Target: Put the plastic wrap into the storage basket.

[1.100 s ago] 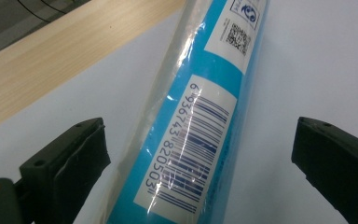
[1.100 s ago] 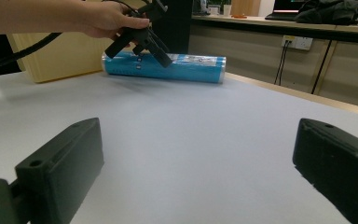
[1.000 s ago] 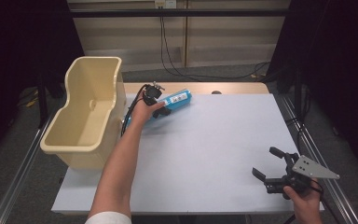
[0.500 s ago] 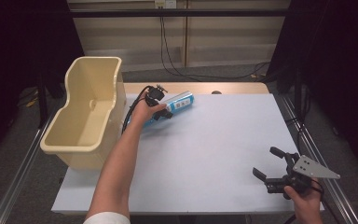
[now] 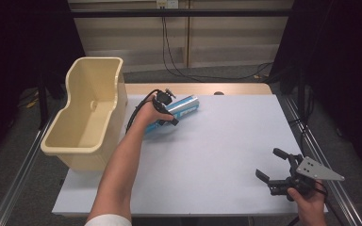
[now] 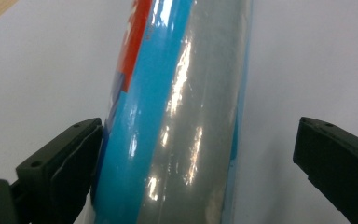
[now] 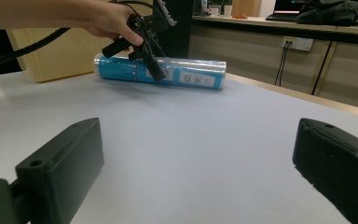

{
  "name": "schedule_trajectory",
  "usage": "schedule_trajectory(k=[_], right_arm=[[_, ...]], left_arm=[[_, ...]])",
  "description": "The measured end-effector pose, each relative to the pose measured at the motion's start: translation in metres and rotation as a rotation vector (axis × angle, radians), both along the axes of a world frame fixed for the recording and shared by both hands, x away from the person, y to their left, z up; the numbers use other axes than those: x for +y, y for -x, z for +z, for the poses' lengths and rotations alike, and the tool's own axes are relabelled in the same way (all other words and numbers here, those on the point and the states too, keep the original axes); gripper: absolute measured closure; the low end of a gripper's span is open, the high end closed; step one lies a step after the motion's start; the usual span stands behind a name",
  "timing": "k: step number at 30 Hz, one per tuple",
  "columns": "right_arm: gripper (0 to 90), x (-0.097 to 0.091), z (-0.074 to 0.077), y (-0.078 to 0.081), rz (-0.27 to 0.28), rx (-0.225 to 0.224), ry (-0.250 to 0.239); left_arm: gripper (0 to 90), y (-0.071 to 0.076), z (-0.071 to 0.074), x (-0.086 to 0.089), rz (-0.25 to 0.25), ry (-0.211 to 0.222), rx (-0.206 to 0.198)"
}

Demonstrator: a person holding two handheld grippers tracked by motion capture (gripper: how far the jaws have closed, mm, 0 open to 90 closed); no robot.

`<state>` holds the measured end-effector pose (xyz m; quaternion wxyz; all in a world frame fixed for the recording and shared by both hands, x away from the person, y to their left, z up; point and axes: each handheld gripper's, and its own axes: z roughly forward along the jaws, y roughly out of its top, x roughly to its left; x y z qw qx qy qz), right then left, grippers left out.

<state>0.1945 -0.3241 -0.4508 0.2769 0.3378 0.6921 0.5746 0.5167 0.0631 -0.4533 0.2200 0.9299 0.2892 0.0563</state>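
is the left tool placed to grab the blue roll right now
Probably yes. The left tool is already down over the blue roll, open, with the roll between its jaws: one jaw touches the roll's side, the other stands clear across a gap. Nothing lies between them, and the beige bin sits off to the side.

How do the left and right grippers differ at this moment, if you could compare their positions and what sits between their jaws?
The left gripper is far across the table beside the beige tub, while the right gripper is at the near right corner. The left gripper straddles the blue tube, one jaw touching it and the other apart; the right gripper has bare white table between its jaws. Both are hand-held with jaws open.
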Motion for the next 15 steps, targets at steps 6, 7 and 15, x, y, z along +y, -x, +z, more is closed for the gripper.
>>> schedule_trajectory(k=[6,7,15], right_arm=[[1.5,-0.0006,0.0002,0.0003,0.0,-0.001,0.001],[1.5,-0.0006,0.0002,0.0003,0.0,0.0,-0.001],[1.6,-0.0018,0.0,0.0002,-0.002,-0.001,0.001]], left_arm=[[18.5,-0.003,-0.0002,-0.0016,0.02,-0.082,-0.038],[20.1,-0.003,-0.0002,-0.0016,0.02,-0.082,-0.038],[28.0,-0.0044,-0.0027,-0.0018,0.02,-0.114,-0.063]])
